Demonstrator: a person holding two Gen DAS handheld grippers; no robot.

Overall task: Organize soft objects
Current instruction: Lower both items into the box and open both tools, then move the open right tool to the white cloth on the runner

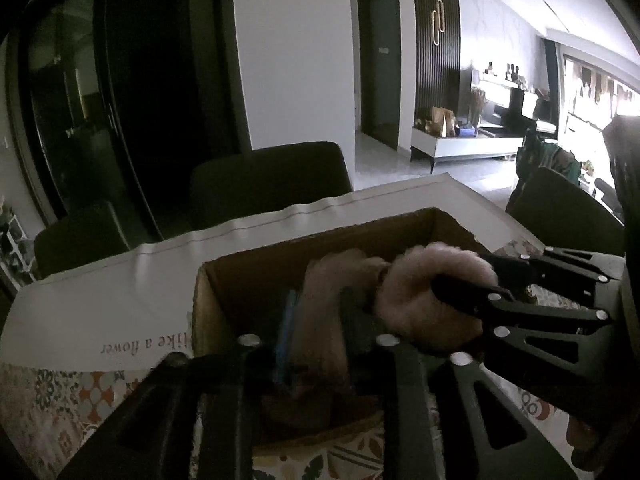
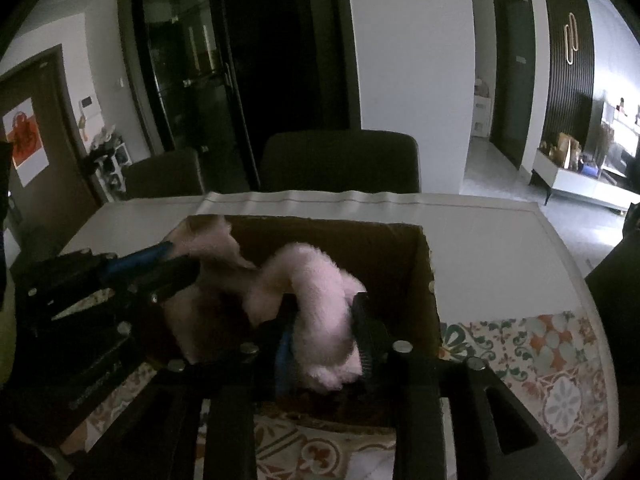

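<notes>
A fluffy pink plush toy [image 2: 312, 276] hangs inside an open cardboard box [image 2: 428, 272] on the table. In the right wrist view my right gripper [image 2: 324, 332] has one fluffy limb filling the gap between its blue and black pads, which touch it on both sides. My left gripper [image 2: 184, 256] comes in from the left and clasps another part of the toy near the box's far left corner. In the left wrist view the plush toy [image 1: 420, 280] is blurred over the box [image 1: 320, 236]. There my left gripper [image 1: 316, 320] holds a pink part and my right gripper [image 1: 460, 270] grips from the right.
The box stands on a table under a white cloth [image 2: 500, 248] with a patterned tile print [image 2: 560, 360] nearer to me. Dark chairs [image 2: 340, 160] stand along the far side. A person's hand [image 1: 580, 436] shows behind the right gripper. A white sideboard [image 1: 468, 144] stands far off on the right.
</notes>
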